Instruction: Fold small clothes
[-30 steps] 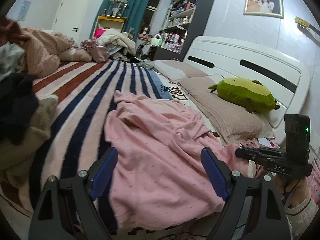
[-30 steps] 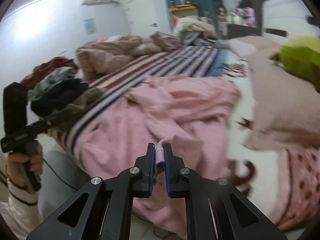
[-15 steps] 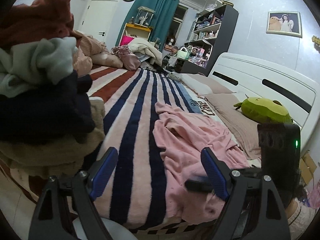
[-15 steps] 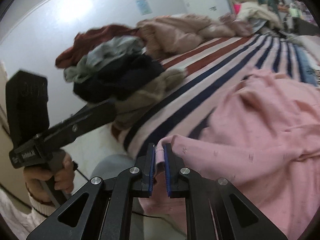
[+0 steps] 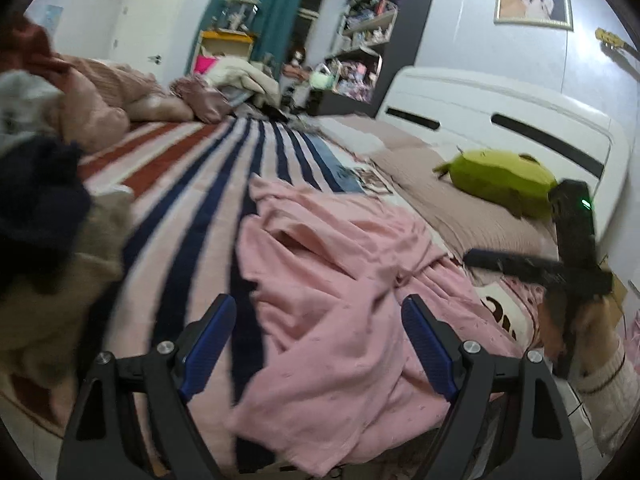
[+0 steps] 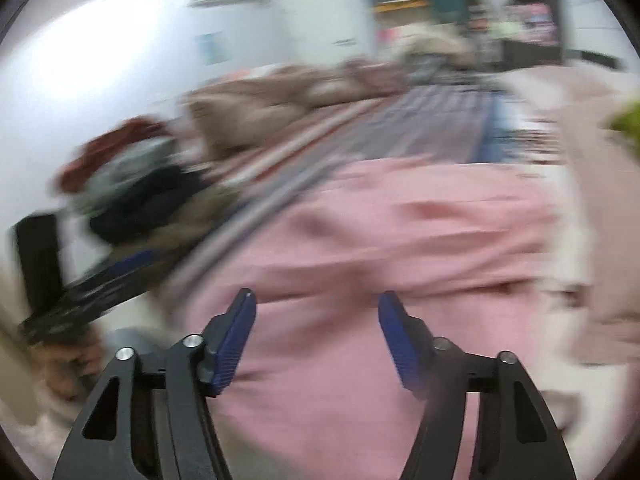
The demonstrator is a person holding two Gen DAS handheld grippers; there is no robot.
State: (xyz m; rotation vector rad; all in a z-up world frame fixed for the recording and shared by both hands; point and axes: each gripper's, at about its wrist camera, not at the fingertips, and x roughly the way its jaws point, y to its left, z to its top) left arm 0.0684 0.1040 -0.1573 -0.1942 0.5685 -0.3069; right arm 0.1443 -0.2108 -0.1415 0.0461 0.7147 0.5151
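Pink garment (image 5: 340,300) is lying rumpled across the near part of the bed (image 5: 192,184), over the striped blanket and close to the near edge, with its hem drooping over the side. Left claw (image 5: 320,344) is hovering above the near hem with its blue pads spread wide and nothing between them. Right claw (image 6: 316,340) is opening at this moment; its pads are standing apart over the pink cloth and are pressing on nothing, though heavy blur is hiding the fine detail in that view. In the left wrist view the right claw is appearing at the right side, gripped by a hand (image 5: 592,332) in a cream knitted cuff. A pile of other clothes (image 5: 36,184) is sitting to the left on the bed, and a green plush toy (image 5: 500,180) is resting on the pillows near the headboard.

Judged from the creases, the garment is not yet lying flat, so spreading appears to be the step in hand. Doing it well is likely calling for each claw to take a single layer at an outer corner, then draw the cloth taut and level before any fold, keeping it clear of the neighbouring pile.
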